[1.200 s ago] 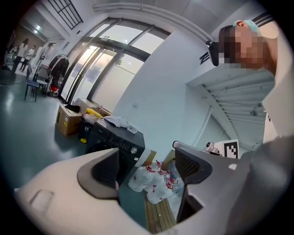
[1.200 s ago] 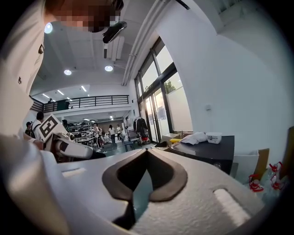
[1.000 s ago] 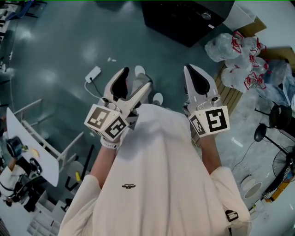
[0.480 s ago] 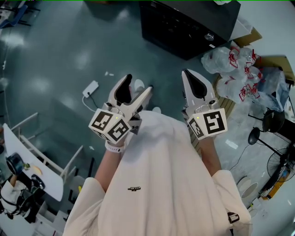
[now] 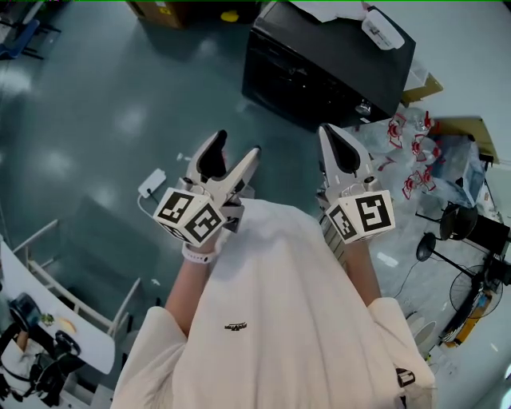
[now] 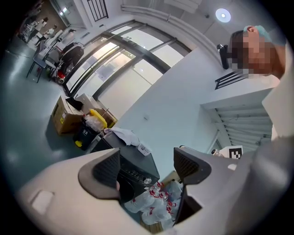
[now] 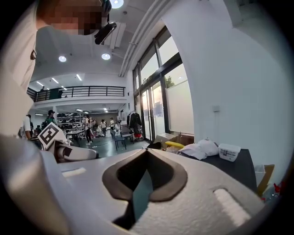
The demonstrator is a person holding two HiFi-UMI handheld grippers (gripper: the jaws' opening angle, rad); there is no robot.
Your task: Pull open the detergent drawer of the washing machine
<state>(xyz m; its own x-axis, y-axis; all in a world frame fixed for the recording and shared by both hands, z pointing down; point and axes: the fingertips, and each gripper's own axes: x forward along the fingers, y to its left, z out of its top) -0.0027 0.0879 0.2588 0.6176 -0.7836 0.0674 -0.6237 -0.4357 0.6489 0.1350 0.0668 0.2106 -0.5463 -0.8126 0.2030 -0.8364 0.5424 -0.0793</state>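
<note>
**Approach under way: the machine comes into reach, drawer not yet touched**

The black washing machine (image 5: 327,68) now shows much more of itself at the top of the head view than a second ago, when only its near corner was visible. A white cloth (image 5: 331,9) and a small white tub (image 5: 383,28) lie on its lid. The person has walked towards it across the grey floor (image 5: 96,104), and the heap of plastic bags (image 5: 415,148) has slid down the right side.

Both arms are held out in front of the chest, well short of the machine. The left hand-held gripper (image 5: 236,144) has its jaws apart and closing a little, with nothing between them. Its own view frames the machine's front panel and knob (image 6: 146,180) in the gap. The right hand-held gripper (image 5: 331,136) is closed, tips meeting on nothing.

The detergent drawer cannot be picked out on the dark front. The pull has likely not begun; what remains is to close the gap and find the drawer's edge.
</note>
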